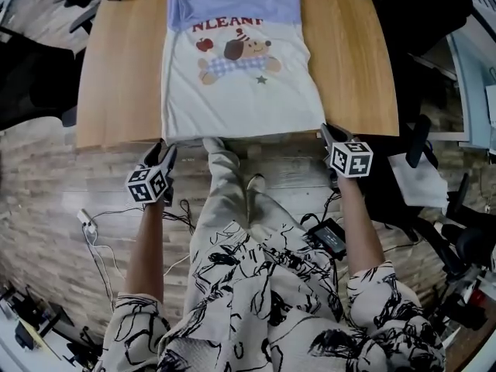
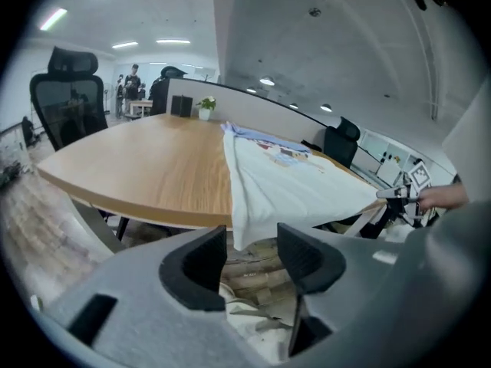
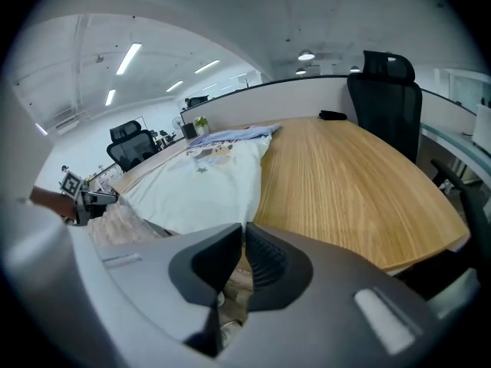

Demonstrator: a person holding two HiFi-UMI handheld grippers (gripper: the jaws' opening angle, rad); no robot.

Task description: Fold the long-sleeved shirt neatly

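Note:
The shirt (image 1: 240, 68) lies flat on the wooden table (image 1: 116, 76), white with a blue yoke, a red collar and a cartoon print. No sleeves show at its sides. Its hem hangs slightly over the near edge. My left gripper (image 1: 167, 150) sits at the hem's left corner. Its jaws (image 2: 252, 242) stand apart, with the hanging corner of the shirt (image 2: 291, 190) just above the gap, not pressed. My right gripper (image 1: 325, 130) is at the hem's right corner. It (image 3: 244, 232) is shut, with the edge of the shirt (image 3: 199, 182) running down into its tips.
Past the table's near edge are the person's patterned trousers (image 1: 256, 285) and shoes on a wood floor, with cables and a black power brick (image 1: 329, 235). Black office chairs (image 3: 383, 90) (image 2: 69, 98) flank the table. A small potted plant (image 2: 205, 106) stands at its far end.

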